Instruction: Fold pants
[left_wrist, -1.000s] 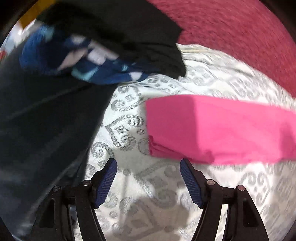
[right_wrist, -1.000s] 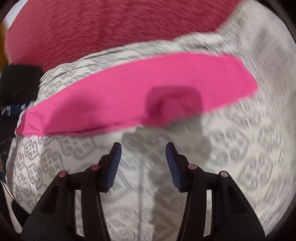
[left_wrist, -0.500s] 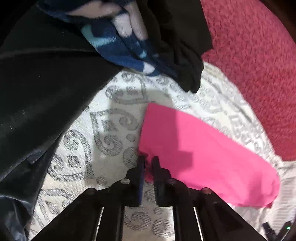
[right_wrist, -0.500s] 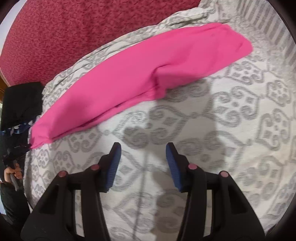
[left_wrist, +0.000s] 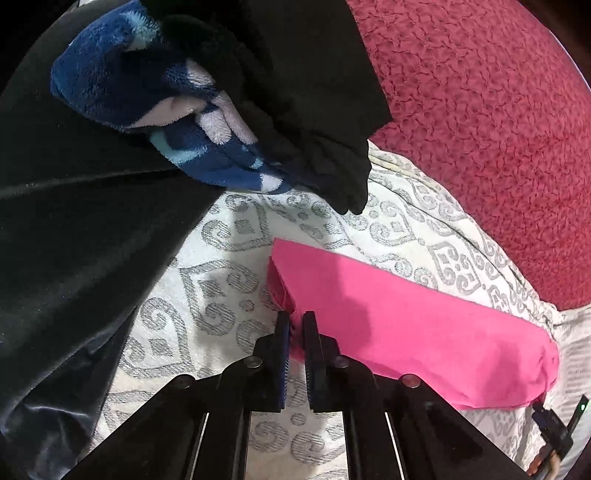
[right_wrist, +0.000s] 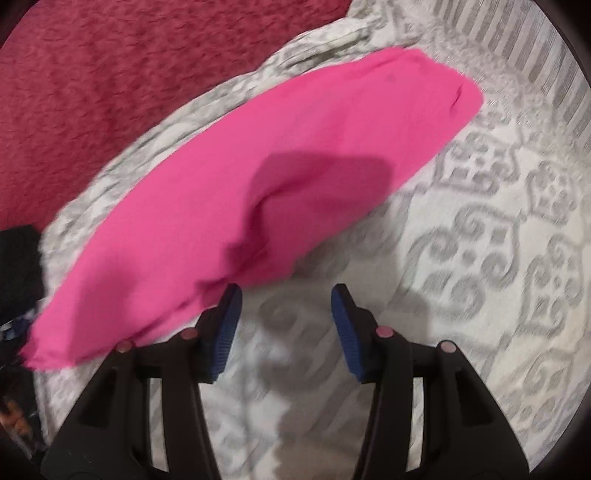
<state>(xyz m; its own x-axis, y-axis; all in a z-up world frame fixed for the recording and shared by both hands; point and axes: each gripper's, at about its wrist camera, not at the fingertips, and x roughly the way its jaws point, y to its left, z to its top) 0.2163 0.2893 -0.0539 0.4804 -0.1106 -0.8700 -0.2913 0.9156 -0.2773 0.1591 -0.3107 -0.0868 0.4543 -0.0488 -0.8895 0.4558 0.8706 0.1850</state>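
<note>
The pink pants (left_wrist: 406, 325) lie folded into a long strip on a white bedspread with a grey pattern (left_wrist: 221, 266). My left gripper (left_wrist: 294, 325) is shut on the near corner of the strip's left end. In the right wrist view the pink pants (right_wrist: 258, 177) stretch diagonally from lower left to upper right. My right gripper (right_wrist: 286, 295) is open and empty, just in front of the strip's near edge around its middle; its left fingertip (right_wrist: 231, 299) touches or overlaps that edge.
A black garment (left_wrist: 314, 92) and a blue fleece item (left_wrist: 166, 110) lie piled at the strip's left end. Dark velvety fabric (left_wrist: 74, 240) covers the left side. A maroon blanket (left_wrist: 480, 129) lies beyond the bedspread, also in the right wrist view (right_wrist: 110, 66).
My left gripper closed on the left end of the pink strip and stays shut on it. My right gripper, still open, pulled back, then moved in close to the strip's near edge.
</note>
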